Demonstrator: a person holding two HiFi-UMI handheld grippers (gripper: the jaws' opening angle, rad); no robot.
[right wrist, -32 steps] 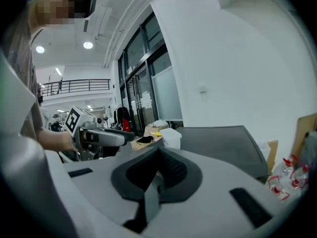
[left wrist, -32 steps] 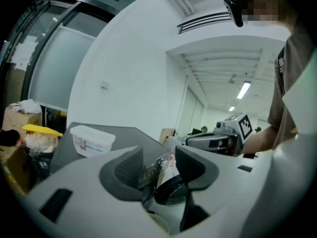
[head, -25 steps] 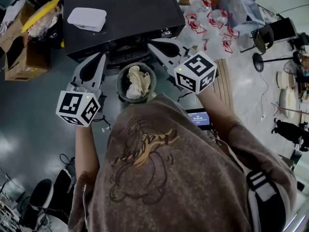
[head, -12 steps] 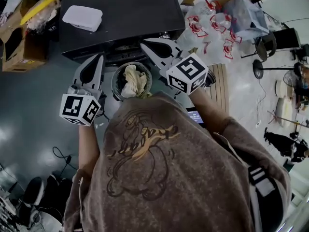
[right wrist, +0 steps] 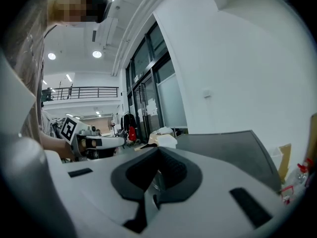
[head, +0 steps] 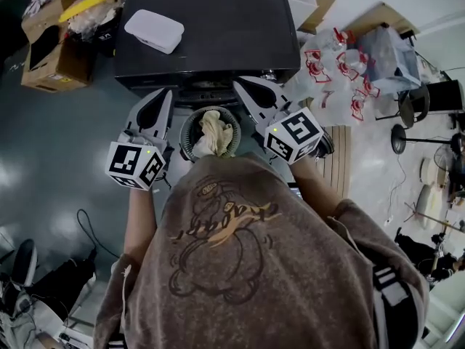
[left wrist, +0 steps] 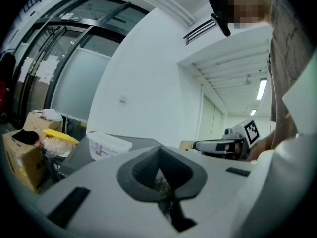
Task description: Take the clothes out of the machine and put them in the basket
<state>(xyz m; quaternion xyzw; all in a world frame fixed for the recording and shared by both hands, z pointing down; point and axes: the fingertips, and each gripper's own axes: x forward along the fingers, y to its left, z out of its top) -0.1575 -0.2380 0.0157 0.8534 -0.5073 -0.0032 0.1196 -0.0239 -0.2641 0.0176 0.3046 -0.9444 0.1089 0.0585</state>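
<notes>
The left tongs [head: 165,95] and right tongs [head: 241,86] sit closed, empty. The cloth [head: 216,131] in the basket [head: 184,128] looks soft and light; any bunched fold suits.

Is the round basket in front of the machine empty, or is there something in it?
Not empty. In the head view a pale crumpled cloth lies inside the basket, reaching up to its rim.
</notes>
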